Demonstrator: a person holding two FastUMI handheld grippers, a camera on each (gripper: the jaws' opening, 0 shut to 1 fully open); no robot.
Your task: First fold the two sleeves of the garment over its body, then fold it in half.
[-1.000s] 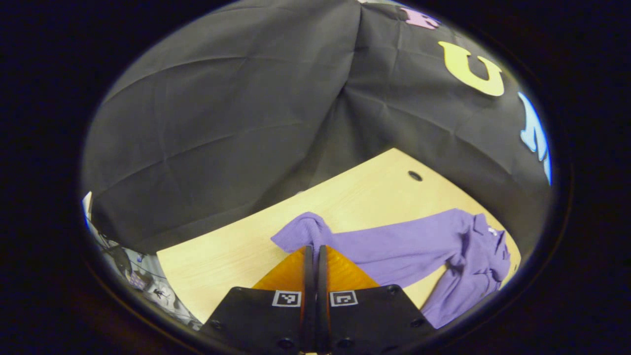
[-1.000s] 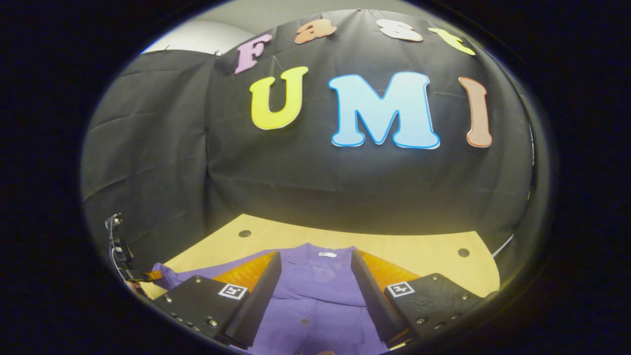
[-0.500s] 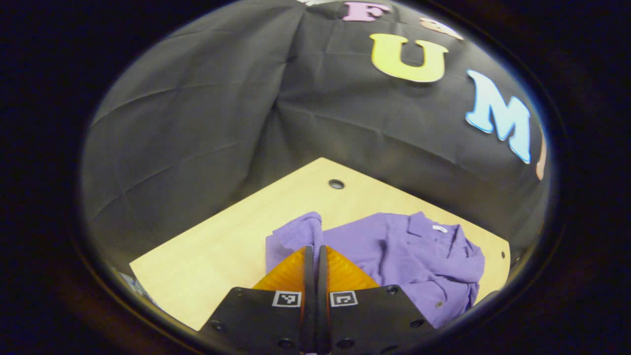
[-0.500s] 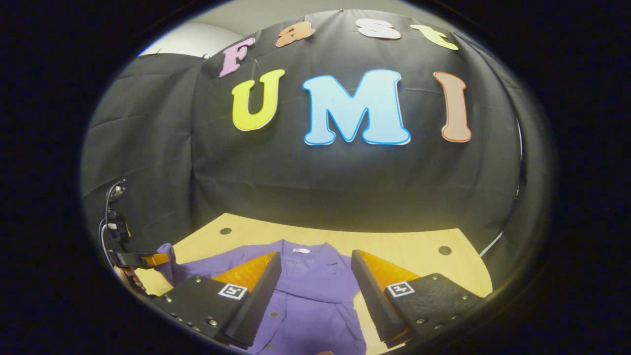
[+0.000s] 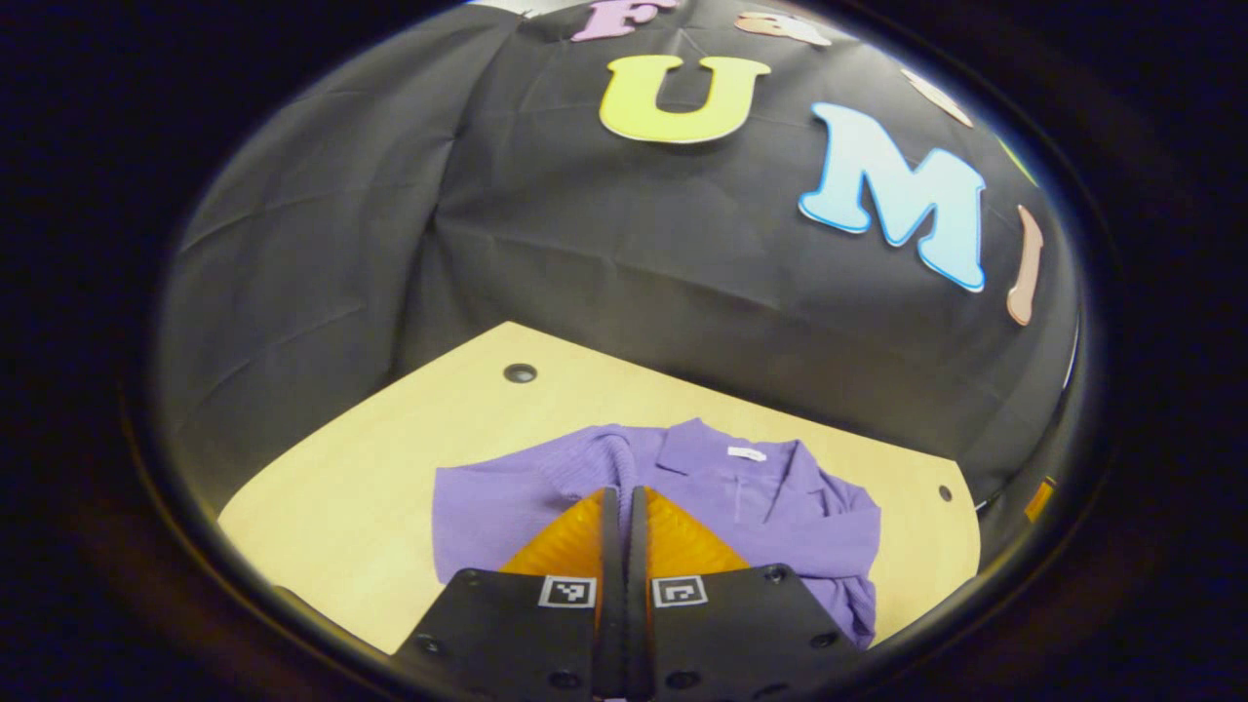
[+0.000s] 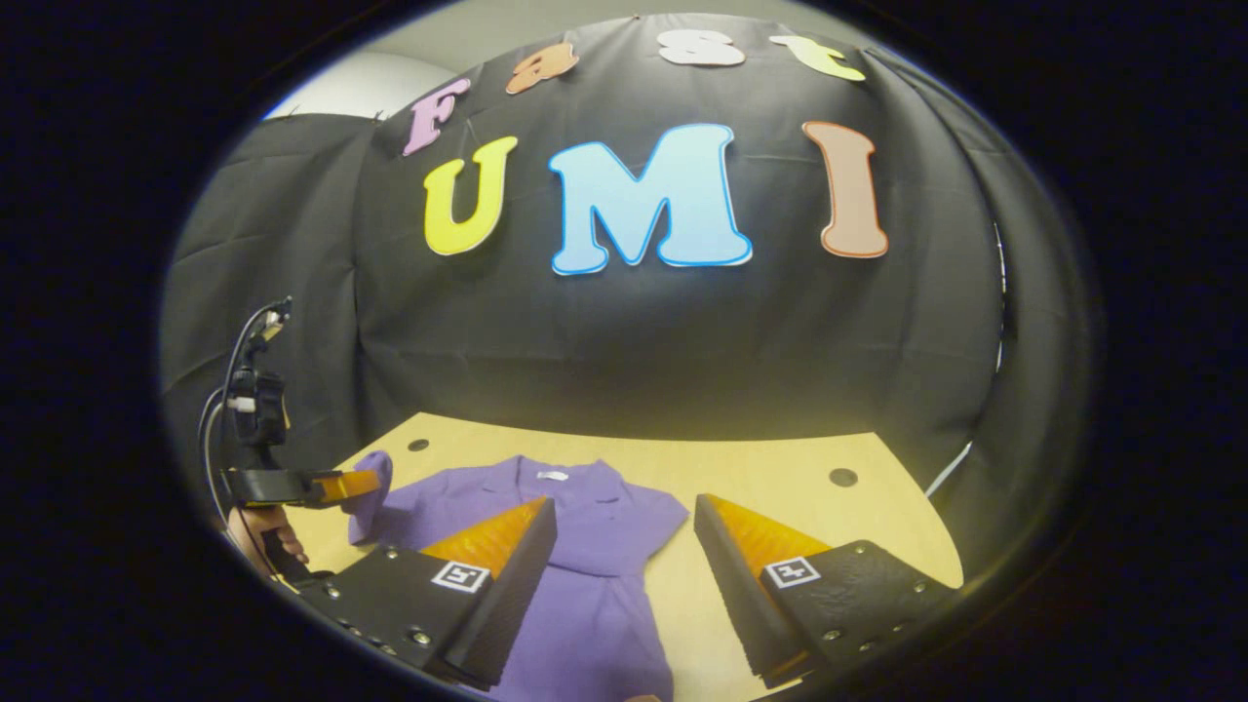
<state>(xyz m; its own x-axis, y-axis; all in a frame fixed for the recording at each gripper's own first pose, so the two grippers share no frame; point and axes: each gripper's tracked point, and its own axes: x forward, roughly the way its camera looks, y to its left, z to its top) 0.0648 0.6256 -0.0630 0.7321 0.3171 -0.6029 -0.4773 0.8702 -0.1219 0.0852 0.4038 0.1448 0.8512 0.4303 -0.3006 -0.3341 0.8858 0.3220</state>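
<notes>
Purple garment (image 5: 741, 497) flat on light wood worktop (image 5: 390, 458), collar toward booth wall at 12 o'clock. Left gripper (image 5: 624, 502) fingers pressed together, pinching sleeve (image 5: 604, 453) cuff, raised over garment body. In right gripper view, left gripper (image 6: 356, 483) at 9 o'clock, held by hand (image 6: 258, 536), sleeve (image 6: 370, 487) hanging from its tips. Right gripper (image 6: 624, 517) fingers spread wide, holding nothing, above garment (image 6: 585, 565) lower half. Round holes (image 5: 520, 372) in worktop near far edge.
</notes>
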